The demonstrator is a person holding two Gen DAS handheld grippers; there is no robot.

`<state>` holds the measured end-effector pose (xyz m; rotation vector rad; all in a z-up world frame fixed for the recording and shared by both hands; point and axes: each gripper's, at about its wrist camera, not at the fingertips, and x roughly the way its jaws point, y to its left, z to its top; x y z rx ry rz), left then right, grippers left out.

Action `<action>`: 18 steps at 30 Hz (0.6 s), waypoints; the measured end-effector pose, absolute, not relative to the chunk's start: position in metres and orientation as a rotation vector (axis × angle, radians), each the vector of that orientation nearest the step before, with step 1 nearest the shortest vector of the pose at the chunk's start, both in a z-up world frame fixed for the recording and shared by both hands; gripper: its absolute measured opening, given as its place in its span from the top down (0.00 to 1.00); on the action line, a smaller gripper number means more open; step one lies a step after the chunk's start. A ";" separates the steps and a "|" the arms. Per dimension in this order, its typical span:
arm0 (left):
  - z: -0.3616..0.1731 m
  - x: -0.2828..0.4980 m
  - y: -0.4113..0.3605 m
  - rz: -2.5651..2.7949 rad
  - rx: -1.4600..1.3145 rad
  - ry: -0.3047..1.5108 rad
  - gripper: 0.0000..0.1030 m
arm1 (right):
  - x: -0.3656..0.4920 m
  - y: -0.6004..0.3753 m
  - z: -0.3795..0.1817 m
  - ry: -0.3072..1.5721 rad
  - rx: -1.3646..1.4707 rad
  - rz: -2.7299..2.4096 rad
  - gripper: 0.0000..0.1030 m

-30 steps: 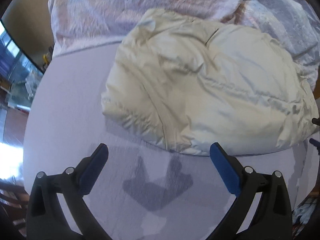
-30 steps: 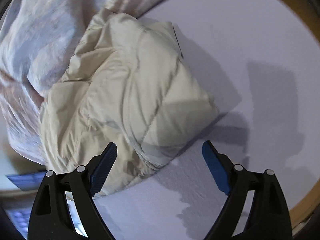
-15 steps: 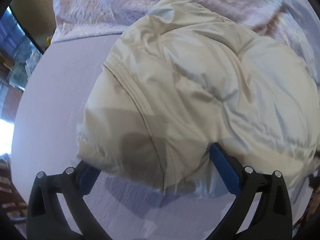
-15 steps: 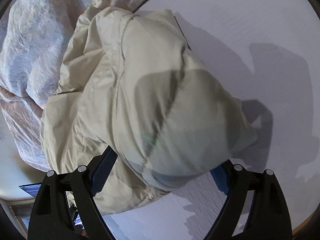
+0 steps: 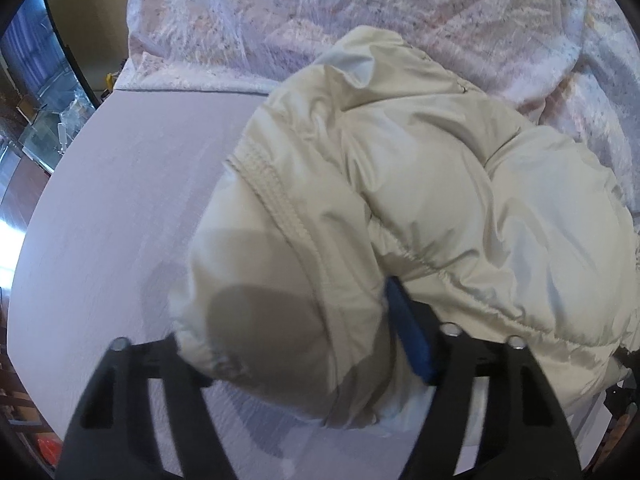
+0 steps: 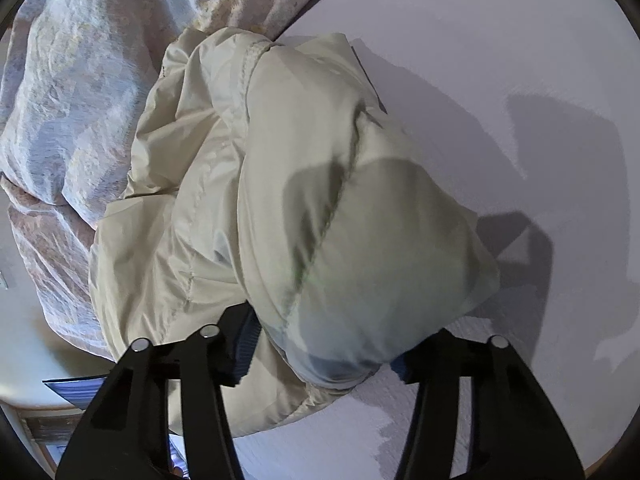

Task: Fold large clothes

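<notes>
A puffy cream jacket (image 5: 420, 184) lies bundled on the pale lilac bed sheet (image 5: 120, 200). My left gripper (image 5: 286, 316) is closing on its near end. The right blue pad (image 5: 408, 332) digs into a fold, and the left finger is hidden behind the bulge. In the right wrist view the same jacket (image 6: 312, 184) fills the middle. My right gripper (image 6: 324, 344) is closing around its near rounded corner, with the padding squeezed between both pads.
A rumpled floral duvet (image 5: 360, 12) lies behind the jacket, seen also at the left as the duvet (image 6: 60, 100). Bare sheet (image 6: 520, 80) spreads to the right. A window and floor (image 5: 36, 100) sit past the bed's left edge. A white ledge (image 6: 24, 340) is at lower left.
Both grippers moved in from the bare sheet onto the jacket's near edge. Their jaws narrowed from wide open until the padding bulges between the pads.
</notes>
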<state>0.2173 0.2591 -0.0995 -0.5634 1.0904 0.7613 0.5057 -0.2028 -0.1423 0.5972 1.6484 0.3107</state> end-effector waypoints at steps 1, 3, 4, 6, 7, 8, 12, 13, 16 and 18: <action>-0.098 0.216 0.260 0.759 -0.566 1.083 0.50 | 0.505 -0.201 -0.141 1.644 0.600 0.307 0.57; -0.093 0.215 0.259 0.749 -0.559 1.072 0.63 | 0.505 -0.192 -0.138 1.640 0.596 0.298 0.61; -0.090 0.214 0.258 0.738 -0.545 1.070 0.66 | 0.505 -0.190 -0.136 1.637 0.594 0.292 0.64; -0.086 0.214 0.254 0.725 -0.510 1.069 0.70 | 0.503 -0.186 -0.131 1.632 0.582 0.281 0.68; -0.083 0.212 0.251 0.716 -0.487 1.065 0.73 | 0.502 -0.187 -0.128 1.628 0.578 0.279 0.70; -0.083 0.211 0.253 0.711 -0.475 1.060 0.75 | 0.501 -0.186 -0.125 1.622 0.577 0.278 0.71; -0.074 0.199 0.250 0.684 -0.439 1.041 0.77 | 0.493 -0.179 -0.115 1.612 0.567 0.290 0.75; -0.071 0.195 0.251 0.679 -0.436 1.036 0.77 | 0.489 -0.180 -0.113 1.614 0.569 0.297 0.75; -0.063 0.177 0.254 0.667 -0.430 1.028 0.77 | 0.475 -0.179 -0.109 1.631 0.584 0.318 0.75; -0.058 0.163 0.254 0.661 -0.430 1.029 0.77 | 0.464 -0.179 -0.107 1.643 0.587 0.332 0.76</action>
